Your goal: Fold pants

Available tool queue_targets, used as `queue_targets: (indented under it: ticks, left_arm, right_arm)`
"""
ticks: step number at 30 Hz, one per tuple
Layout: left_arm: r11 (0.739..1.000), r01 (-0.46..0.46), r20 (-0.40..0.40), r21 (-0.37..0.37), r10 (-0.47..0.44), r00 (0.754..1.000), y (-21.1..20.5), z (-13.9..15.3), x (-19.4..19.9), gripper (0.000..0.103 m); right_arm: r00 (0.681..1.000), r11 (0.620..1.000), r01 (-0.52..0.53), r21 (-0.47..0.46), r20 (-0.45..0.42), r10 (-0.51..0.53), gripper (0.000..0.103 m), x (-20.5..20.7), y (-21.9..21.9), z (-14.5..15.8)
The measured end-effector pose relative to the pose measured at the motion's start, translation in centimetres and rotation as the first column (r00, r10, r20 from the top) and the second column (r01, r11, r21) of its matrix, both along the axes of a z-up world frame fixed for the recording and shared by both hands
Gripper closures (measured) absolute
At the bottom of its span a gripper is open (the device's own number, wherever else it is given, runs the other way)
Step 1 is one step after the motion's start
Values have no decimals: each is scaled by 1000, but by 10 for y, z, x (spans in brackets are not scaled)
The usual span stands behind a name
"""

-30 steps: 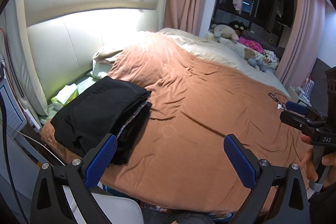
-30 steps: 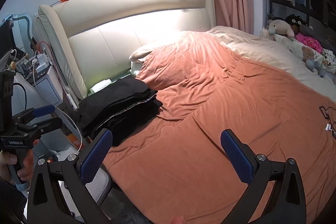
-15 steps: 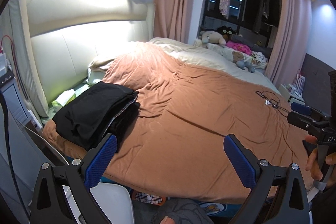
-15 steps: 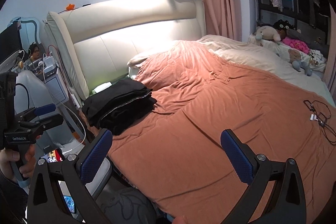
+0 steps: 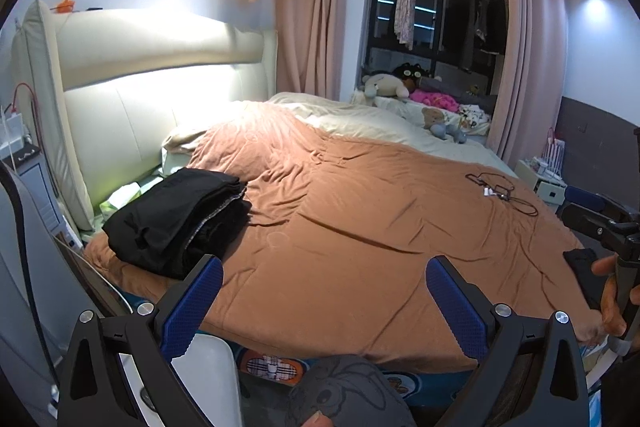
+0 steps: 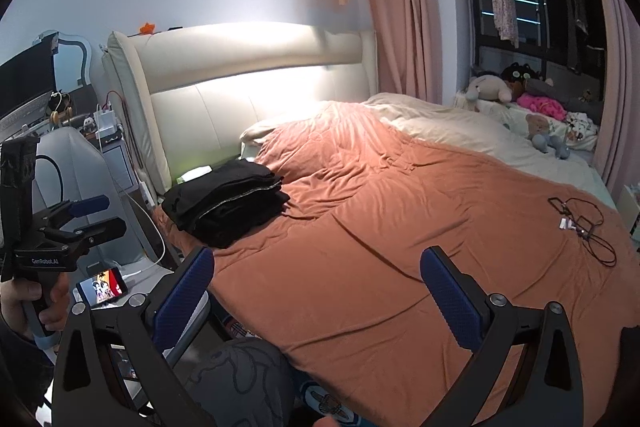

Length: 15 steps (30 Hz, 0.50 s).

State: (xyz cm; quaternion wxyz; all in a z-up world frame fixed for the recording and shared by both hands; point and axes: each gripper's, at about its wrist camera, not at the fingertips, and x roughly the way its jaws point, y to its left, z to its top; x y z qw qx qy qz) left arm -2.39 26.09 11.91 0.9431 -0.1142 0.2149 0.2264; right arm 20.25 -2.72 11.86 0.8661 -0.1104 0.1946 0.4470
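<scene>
A stack of folded black pants (image 5: 180,217) lies on the near left corner of the brown bedspread (image 5: 360,247), close to the headboard; it also shows in the right wrist view (image 6: 228,201). My left gripper (image 5: 324,303) is open and empty, held off the bed's near edge, to the right of and below the stack. My right gripper (image 6: 316,291) is open and empty, also off the near edge. Each gripper shows in the other's view, the right one (image 5: 600,227) at the right, the left one (image 6: 72,223) at the left.
A cream headboard (image 6: 256,79) stands at the left. A black cable (image 6: 584,227) lies on the bed's right side. Plush toys (image 5: 392,87) sit at the far end by the window. A nightstand (image 6: 108,143), a white chair (image 6: 72,167) and a lit phone (image 6: 105,285) are at the left.
Both grippers have pulled back and risen away from the bed, so the pants stack and bedspread look smaller and farther. Both stay open and empty. The stack has not moved.
</scene>
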Motion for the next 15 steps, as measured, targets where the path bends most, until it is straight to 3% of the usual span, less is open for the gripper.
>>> queue_targets:
  ticks: [15]
  left_arm:
    - [999, -15, 47, 51, 12, 999, -52, -11, -35, 0]
  right_arm:
    - [998, 997, 49, 52, 47, -52, 0, -55, -48, -29]
